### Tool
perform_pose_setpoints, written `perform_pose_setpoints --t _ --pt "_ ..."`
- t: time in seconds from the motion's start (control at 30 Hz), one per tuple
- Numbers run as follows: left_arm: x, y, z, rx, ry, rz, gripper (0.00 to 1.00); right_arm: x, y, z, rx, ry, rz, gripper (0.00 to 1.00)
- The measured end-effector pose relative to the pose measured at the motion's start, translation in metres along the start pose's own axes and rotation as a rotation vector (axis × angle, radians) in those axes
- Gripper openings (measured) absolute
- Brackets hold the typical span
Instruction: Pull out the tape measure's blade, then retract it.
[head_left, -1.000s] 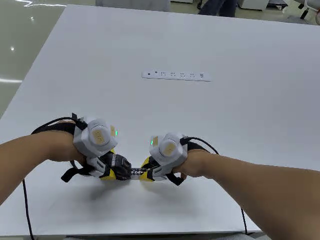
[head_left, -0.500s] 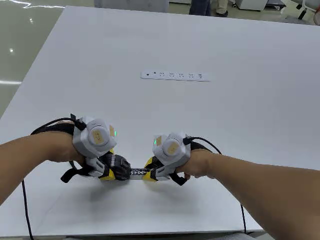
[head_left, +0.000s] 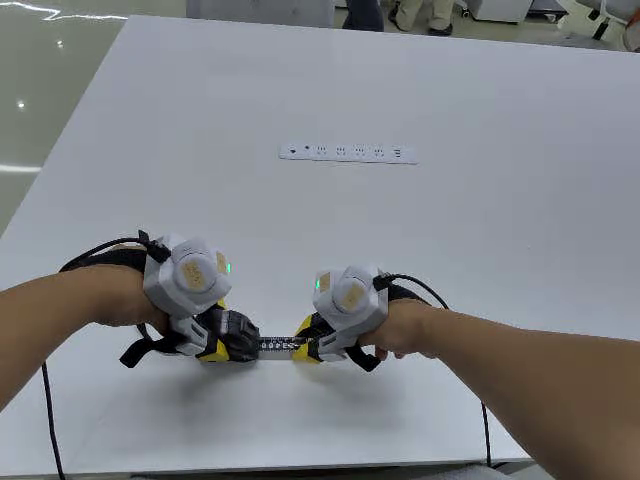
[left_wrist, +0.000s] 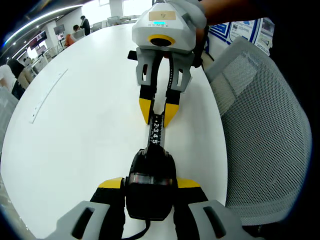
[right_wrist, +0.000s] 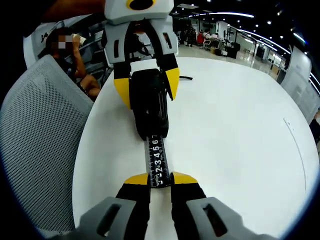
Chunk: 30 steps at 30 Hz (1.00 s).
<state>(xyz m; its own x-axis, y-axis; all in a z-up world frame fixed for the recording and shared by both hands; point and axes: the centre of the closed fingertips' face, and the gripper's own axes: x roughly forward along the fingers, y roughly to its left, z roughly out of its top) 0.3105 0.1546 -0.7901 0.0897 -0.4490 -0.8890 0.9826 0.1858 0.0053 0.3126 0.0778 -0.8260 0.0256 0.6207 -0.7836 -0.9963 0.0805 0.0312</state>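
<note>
Head view: two hand-held grippers meet tip to tip close to the near edge of a white table (head_left: 470, 210), left of its middle. The left gripper (head_left: 213, 348) is clamped round the black case of a tape measure (head_left: 236, 335), yellow jaw tips on either side of the case. The right gripper (head_left: 304, 350) is closed on the free end of the blade (head_left: 276, 344). A short stretch of blade runs straight btwn the two, low over the surface.

Left gripper view – the case sits btwn this gripper's own jaws at the bottom, blade leading away to the other gripper's yellow tips; numbers 2 to 5 readable.

Right gripper view – blade end is pinched btwn the near jaw tips, numbers 2 to 6 showing, case just beyond, held by the opposite gripper.

A white power strip (head_left: 347, 153) lies flat twd the middle of the table, well apart from the grippers. A grey mesh chair (left_wrist: 262, 125) stands just past the near edge.
</note>
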Motion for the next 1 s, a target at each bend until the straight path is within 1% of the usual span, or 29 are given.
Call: perform_pose_setpoints --t 0.27,1.0 --pt "0.0 0.0 -0.001 -0.003 -0.001 0.002 0.34 -0.004 -0.001 -0.003 -0.008 0.006 -0.006 0.14" --pt "0.001 0.002 -0.002 -0.005 0.001 0.007 0.34 -0.016 -0.003 -0.017 0.007 0.016 -0.017 0.14"
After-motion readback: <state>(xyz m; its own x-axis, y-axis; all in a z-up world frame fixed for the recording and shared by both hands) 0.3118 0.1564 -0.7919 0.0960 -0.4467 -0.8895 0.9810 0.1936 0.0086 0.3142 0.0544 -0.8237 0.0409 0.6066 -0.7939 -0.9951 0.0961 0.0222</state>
